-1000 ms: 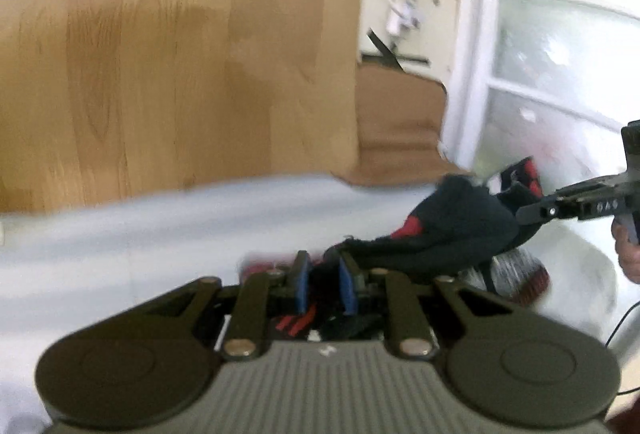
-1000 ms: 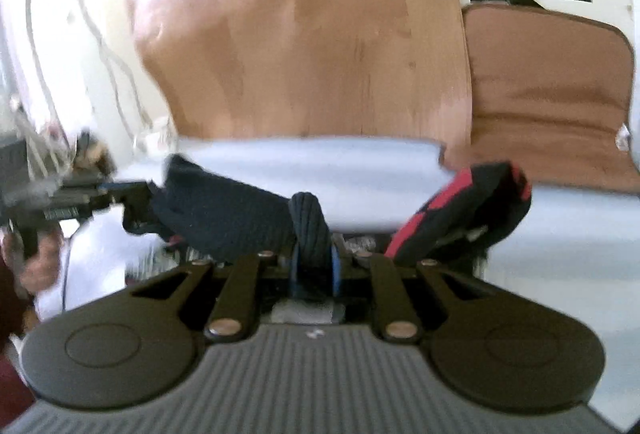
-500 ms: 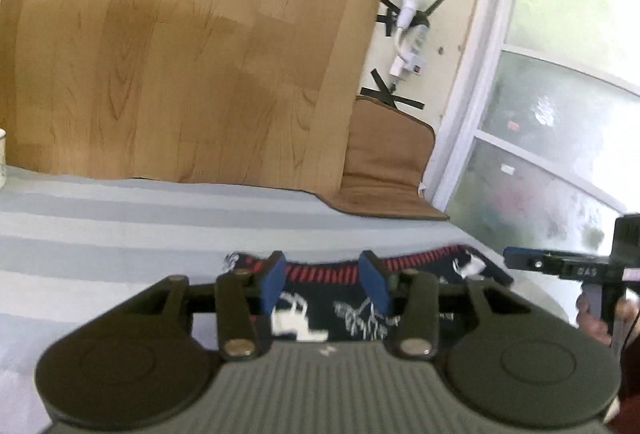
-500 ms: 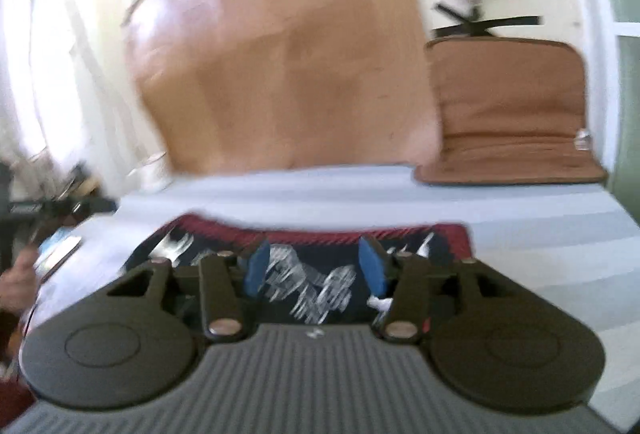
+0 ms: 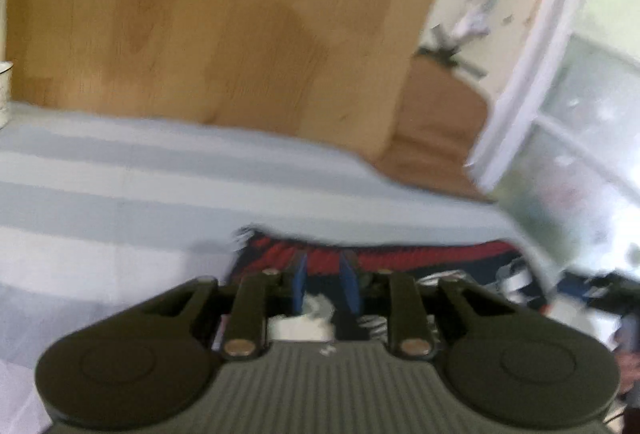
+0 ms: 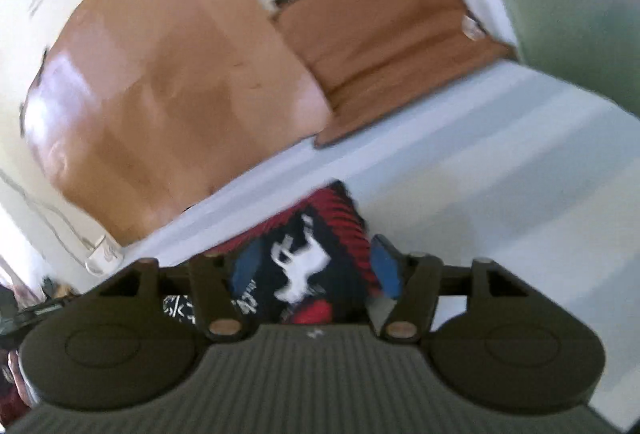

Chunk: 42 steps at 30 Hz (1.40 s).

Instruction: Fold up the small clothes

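Knitted garment (image 5: 400,260), dark navy with a red ribbed band and white figures, one of them an animal shape (image 6: 300,270); lies flat on a surface covered in pale blue-and-white striped cloth (image 5: 140,185), red band along its far edge. Left claw (image 5: 323,284): blue pads (image 5: 299,284) set a narrow gap apart, poised over the garment's near left portion; whether they pinch any fabric cannot be told through the blur. Right claw (image 6: 316,270): blue pads (image 6: 386,270) spread wide, straddling the garment's right end above the white animal figure, not closed on it. Right claw also appears as a dark blurred shape at the right margin of the left wrist view (image 5: 608,290). Behind the striped surface: large wood-grain board (image 5: 224,25) leaning upright against the wall, with a brown padded cushion (image 6: 384,45) just beside it. Window frame (image 5: 532,65), white, at right. White cup (image 5: 4,93) at far left edge. Both views motion-blurred.
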{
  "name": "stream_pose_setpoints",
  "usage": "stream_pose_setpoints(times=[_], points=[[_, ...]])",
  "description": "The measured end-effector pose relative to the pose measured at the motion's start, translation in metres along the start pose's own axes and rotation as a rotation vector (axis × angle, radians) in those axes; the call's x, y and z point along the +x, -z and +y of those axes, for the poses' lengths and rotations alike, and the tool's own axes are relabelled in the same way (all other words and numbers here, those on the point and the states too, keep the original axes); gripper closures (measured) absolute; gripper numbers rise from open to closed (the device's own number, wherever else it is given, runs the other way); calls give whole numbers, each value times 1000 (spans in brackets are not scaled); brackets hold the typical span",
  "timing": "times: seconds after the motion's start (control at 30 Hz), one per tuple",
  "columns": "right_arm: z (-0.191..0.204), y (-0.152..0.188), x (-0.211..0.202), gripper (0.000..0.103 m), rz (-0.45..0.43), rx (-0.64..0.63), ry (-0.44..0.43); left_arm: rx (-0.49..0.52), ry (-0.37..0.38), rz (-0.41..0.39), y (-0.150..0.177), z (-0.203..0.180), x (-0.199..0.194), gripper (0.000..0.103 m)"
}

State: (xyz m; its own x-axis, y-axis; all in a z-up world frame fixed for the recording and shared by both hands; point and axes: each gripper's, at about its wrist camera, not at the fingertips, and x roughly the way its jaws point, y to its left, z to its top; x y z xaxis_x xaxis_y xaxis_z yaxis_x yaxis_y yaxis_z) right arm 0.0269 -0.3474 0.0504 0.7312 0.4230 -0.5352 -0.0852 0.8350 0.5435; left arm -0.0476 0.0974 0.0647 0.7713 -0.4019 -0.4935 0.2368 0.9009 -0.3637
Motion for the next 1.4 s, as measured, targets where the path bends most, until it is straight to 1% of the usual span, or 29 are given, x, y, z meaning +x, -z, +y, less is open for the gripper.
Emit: stream_pose_setpoints(times=[0.1, 0.13, 0.2, 0.23, 0.27, 0.37, 0.4, 0.43, 0.47, 0.5, 0.57, 0.6, 0.7, 0.73, 0.77, 0.83, 0.87, 0.9, 0.93, 0.97, 1.03, 1.07, 1.13, 1.2, 1.23, 1.27, 1.3, 1.33, 1.4], points=[[-16, 12, 10, 39, 107, 115, -14, 21, 110, 26, -5, -24, 10, 85], [-18, 17, 15, 39, 132, 139, -20, 31, 150, 50, -5, -33, 20, 85], [-18, 23, 22, 39, 153, 156, -23, 44, 194, 95, -4, -47, 41, 88], [-17, 25, 31, 38, 169, 164, -28, 53, 208, 116, -4, -53, 53, 89], [-14, 31, 31, 38, 173, 168, -37, 66, 217, 138, -4, -59, 65, 94], [-3, 30, 43, 39, 154, 152, -28, 63, 200, 225, 7, -65, 95, 99], [0, 31, 47, 43, 145, 152, -24, 56, 177, 268, 12, -63, 107, 100], [5, 34, 45, 56, 138, 149, -16, 55, 163, 294, 15, -61, 118, 99], [7, 33, 44, 68, 140, 142, -2, 65, 173, 270, 19, -60, 121, 97], [4, 32, 43, 79, 156, 146, -6, 80, 172, 260, 20, -60, 122, 97], [6, 28, 40, 81, 154, 182, -61, 71, 158, 267, 19, -61, 123, 97], [17, 22, 34, 81, 138, 162, -94, 81, 148, 266, 23, -63, 118, 97], [70, 2, 16, 82, 66, 7, -172, 117, 119, 248, 26, -70, 114, 97], [90, -2, 13, 82, 58, -50, -199, 122, 115, 240, 26, -70, 111, 99], [116, -4, 14, 82, 60, -130, -219, 114, 120, 233, 25, -68, 106, 97], [159, 2, 19, 82, 64, -283, -227, 49, 165, 218, 17, -50, 85, 77], [181, 8, 24, 82, 71, -360, -236, -5, 191, 175, 13, -33, 68, 59], [199, 15, 29, 82, 84, -420, -249, -50, 194, 115, 11, -14, 48, 52], [217, 22, 36, 82, 102, -482, -266, -80, 177, 65, 10, 3, 29, 52], [232, 31, 44, 82, 118, -539, -277, -115, 142, 23, 9, 24, 9, 51], [258, 50, 61, 82, 168, -653, -279, -193, 68, -37, 8, 61, -24, 49], [269, 60, 71, 82, 200, -706, -275, -228, 42, -55, 7, 75, -36, 47], [290, 85, 99, 81, 282, -838, -250, -274, 13, -90, 7, 94, -54, 41], [297, 115, 132, 81, 357, -975, -190, -285, 3, -118, 8, 100, -64, 32], [297, 128, 144, 81, 364, -1025, -167, -279, 9, -119, 8, 99, -62, 31], [298, 135, 145, 81, 330, -1069, -164, -268, 17, -113, 8, 95, -59, 29], [301, 138, 142, 77, 321, -1103, -148, -252, 27, -101, 9, 91, -54, 28], [304, 138, 139, 70, 317, -1115, -153, -231, 40, -88, 8, 86, -47, 28], [301, 132, 126, 60, 312, -1104, -227, -186, 42, -62, 6, 74, -33, 29]])
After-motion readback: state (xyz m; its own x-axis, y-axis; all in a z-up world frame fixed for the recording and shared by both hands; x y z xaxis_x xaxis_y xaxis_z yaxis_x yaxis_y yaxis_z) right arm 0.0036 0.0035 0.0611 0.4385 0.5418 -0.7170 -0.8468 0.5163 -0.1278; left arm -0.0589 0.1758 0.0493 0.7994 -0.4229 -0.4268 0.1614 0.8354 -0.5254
